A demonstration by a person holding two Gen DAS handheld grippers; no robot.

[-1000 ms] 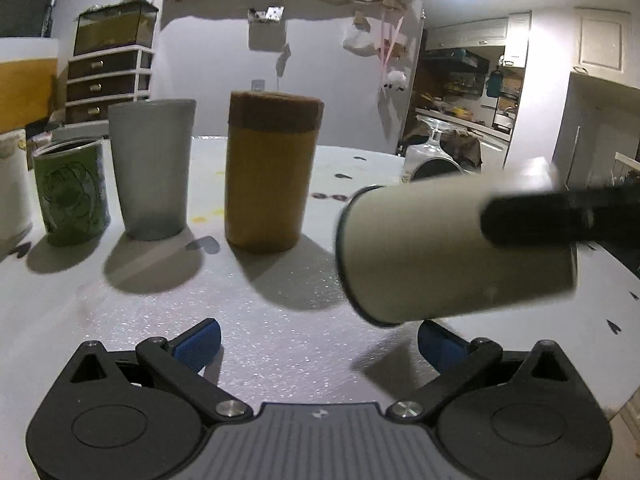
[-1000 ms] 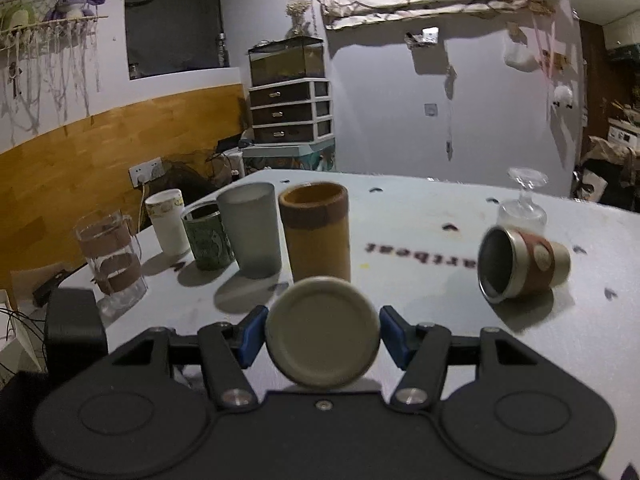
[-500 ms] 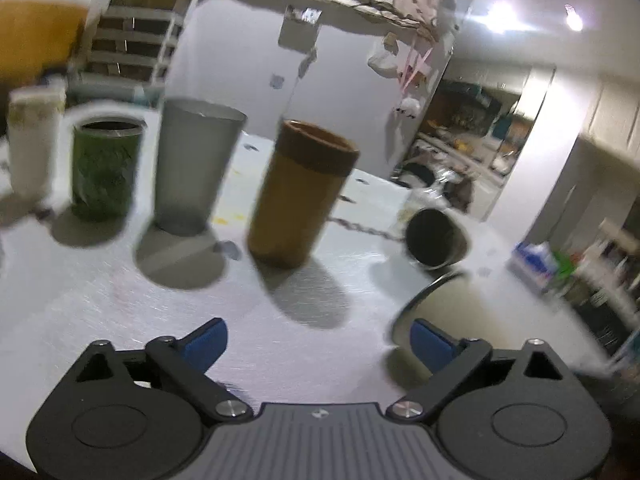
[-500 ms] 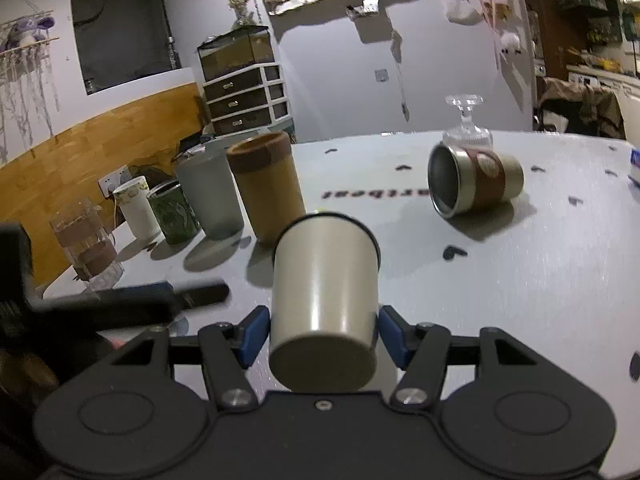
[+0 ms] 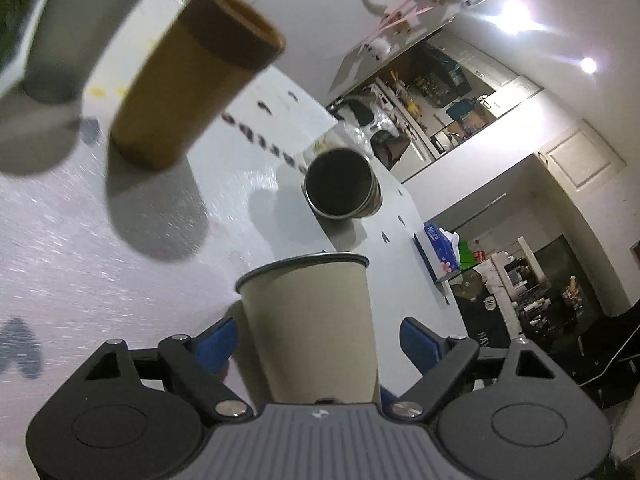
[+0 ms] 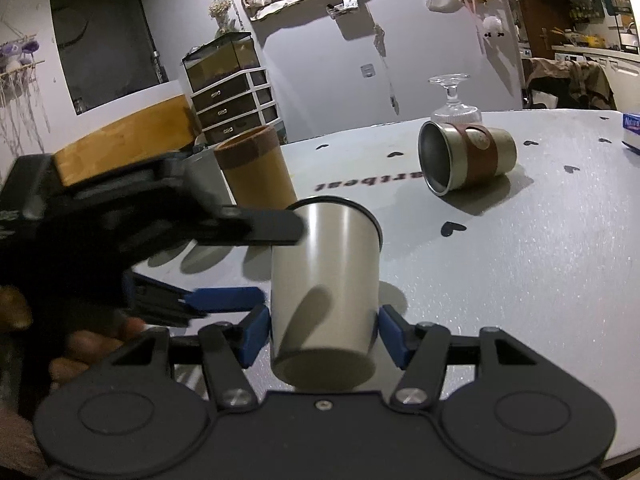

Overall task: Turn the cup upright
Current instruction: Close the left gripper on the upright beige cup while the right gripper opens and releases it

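— Right wrist view, left to right: what do you get?

— At the far left the left gripper (image 6: 256,264) reaches in sideways, blurred, one dark finger laid across the rim of the beige cup (image 6: 326,292) and a blue-padded finger lower down by its wall. The brown tumbler (image 6: 256,172) stands upright behind. The beige cup stands mouth up in the middle, sitting between the blue pads of the right gripper (image 6: 324,334). Both pads press against its lower wall, so that tool is clamped on it. Whether its base touches the white table (image 6: 520,280) I cannot tell. Further right a banded metal cup (image 6: 466,160) lies on its side, open mouth toward the camera, with an inverted wine glass (image 6: 452,96) just behind it.

— And the left wrist view?

— A grey tumbler (image 5: 80,28) at the top left, then the brown one beside it, both blurred. The banded cup lies beyond, mouth facing the lens. The beige cup fills the lower middle, between the left gripper's blue pads. The jaws stand wide, with a gap on each side, gripping nothing. A blue tissue box (image 5: 438,248) sits near the table edge at right.
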